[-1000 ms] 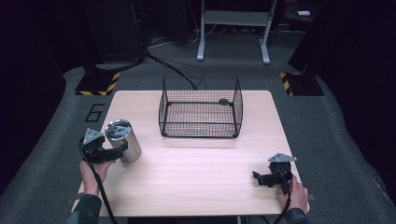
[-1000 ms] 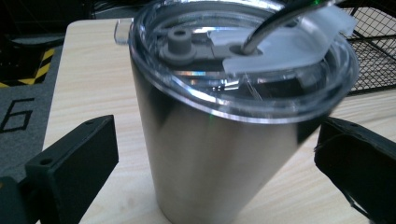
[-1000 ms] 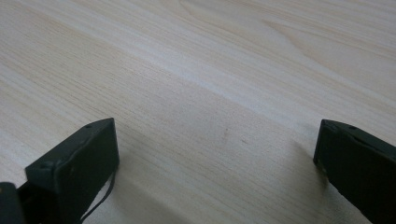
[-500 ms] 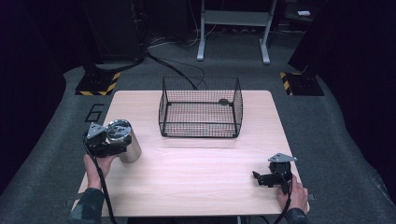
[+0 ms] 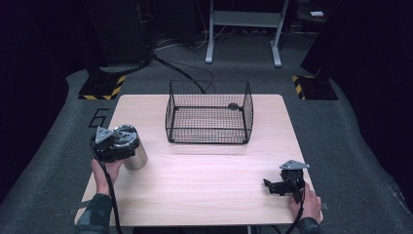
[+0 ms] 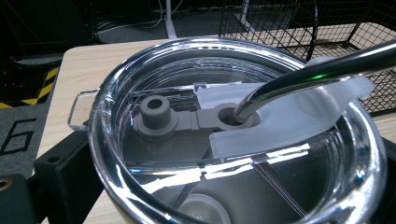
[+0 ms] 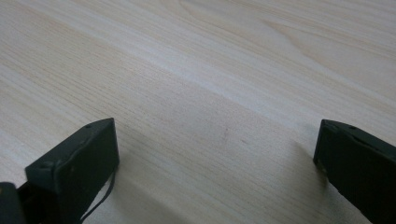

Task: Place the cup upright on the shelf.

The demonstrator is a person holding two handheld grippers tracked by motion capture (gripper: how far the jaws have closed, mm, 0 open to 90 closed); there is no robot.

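High view, left to right: left tool (image 5: 114, 143) sits over the top of a steel tumbler (image 5: 135, 158) standing at the counter's (image 5: 204, 170) left edge, hand (image 5: 104, 173) below it. Tool body hides the grip here, so can't tell from this view. Wire basket (image 5: 209, 113) stands mid-back, well apart from both tools. Right tool (image 5: 272, 186) low at front right, on or just above the counter.

Left gripper view adds the clear lid (image 6: 233, 140), grey stopper (image 6: 155, 114), metal straw (image 6: 317, 72) through the hole; black jaws flank the rim, closed on it or merely beside it unclear.

Right gripper view: jaws spread wide, bare wood between.
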